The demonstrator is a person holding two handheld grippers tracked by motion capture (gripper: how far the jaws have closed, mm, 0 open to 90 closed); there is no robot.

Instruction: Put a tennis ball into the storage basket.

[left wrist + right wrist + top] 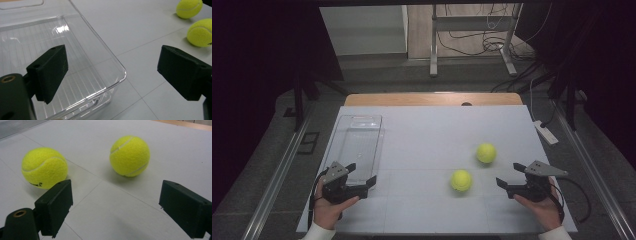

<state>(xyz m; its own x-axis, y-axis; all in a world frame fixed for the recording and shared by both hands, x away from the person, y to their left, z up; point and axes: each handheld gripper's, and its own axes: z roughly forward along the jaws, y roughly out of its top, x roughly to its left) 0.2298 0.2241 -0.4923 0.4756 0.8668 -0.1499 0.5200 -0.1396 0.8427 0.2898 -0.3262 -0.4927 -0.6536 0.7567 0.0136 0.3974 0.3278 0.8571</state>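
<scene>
Two yellow tennis balls lie on the white table: one (486, 153) farther back, the other (461, 180) nearer the front. My left gripper (362, 173) stands open at the front left, at the near corner of a clear plastic tray (379, 135). In the left gripper view its jaws (112, 57) stand wide over the tray's corner (117, 65), nothing between them, both balls (189, 8) (201, 32) far right. My right gripper (508, 174) is open at the front right, pointing at the balls. In the right gripper view its empty gripper (116, 192) faces one ball (44, 167) at left, the other (130, 155) beyond.
The tray is empty and lies lengthwise along the table's left side. A wooden table edge (432, 98) runs behind the white top. Metal frame legs and cables stand on the floor beyond. A white power strip (545, 132) lies off the table's right edge.
</scene>
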